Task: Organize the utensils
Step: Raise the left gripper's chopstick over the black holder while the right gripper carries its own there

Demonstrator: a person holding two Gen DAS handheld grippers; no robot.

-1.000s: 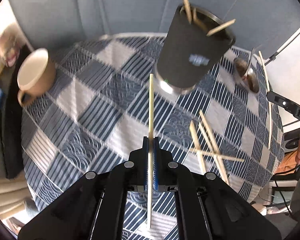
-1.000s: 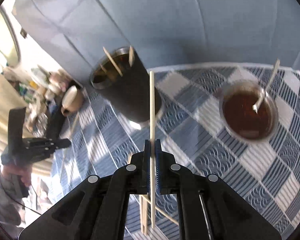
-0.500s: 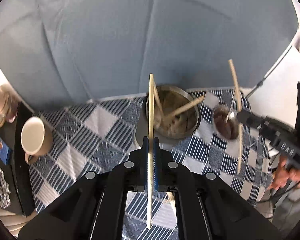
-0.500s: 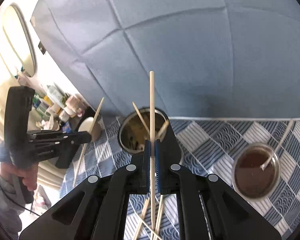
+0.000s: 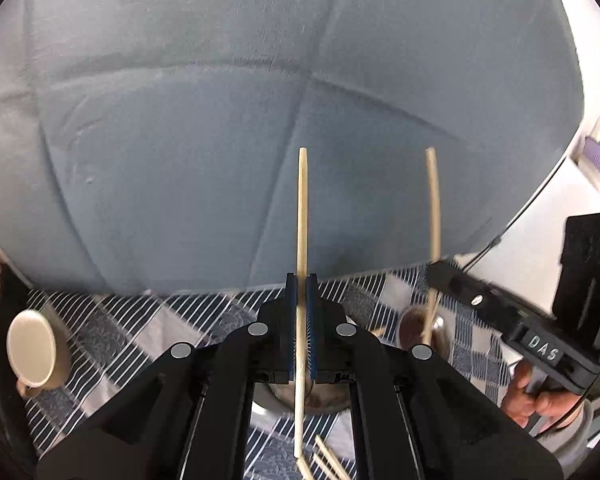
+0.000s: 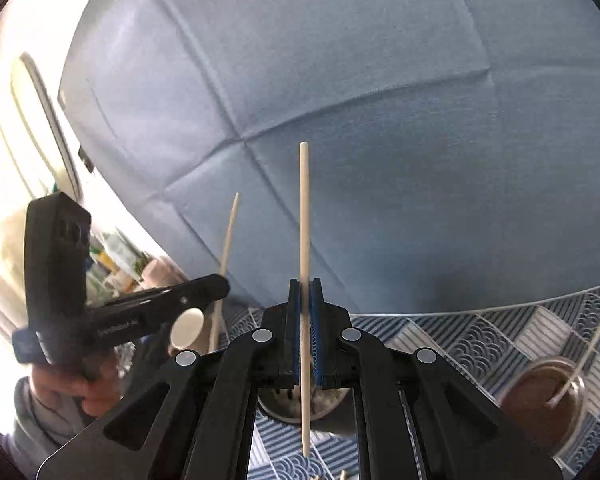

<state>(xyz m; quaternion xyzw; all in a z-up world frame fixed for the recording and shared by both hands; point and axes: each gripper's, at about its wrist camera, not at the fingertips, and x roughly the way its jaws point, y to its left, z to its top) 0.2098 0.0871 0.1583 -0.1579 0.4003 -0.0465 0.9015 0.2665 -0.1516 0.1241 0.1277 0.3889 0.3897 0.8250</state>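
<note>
Left gripper (image 5: 301, 280) jaws clamp one chopstick (image 5: 302, 208) upright; right gripper (image 6: 305, 285) jaws pinch another chopstick (image 6: 304, 216), both above the checked counter (image 6: 480, 336)

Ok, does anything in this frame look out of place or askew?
Yes: loose chopsticks lie scattered and crossed on the checked tablecloth below the left gripper. Each gripper holds a single chopstick; nothing looks spilled.
</note>
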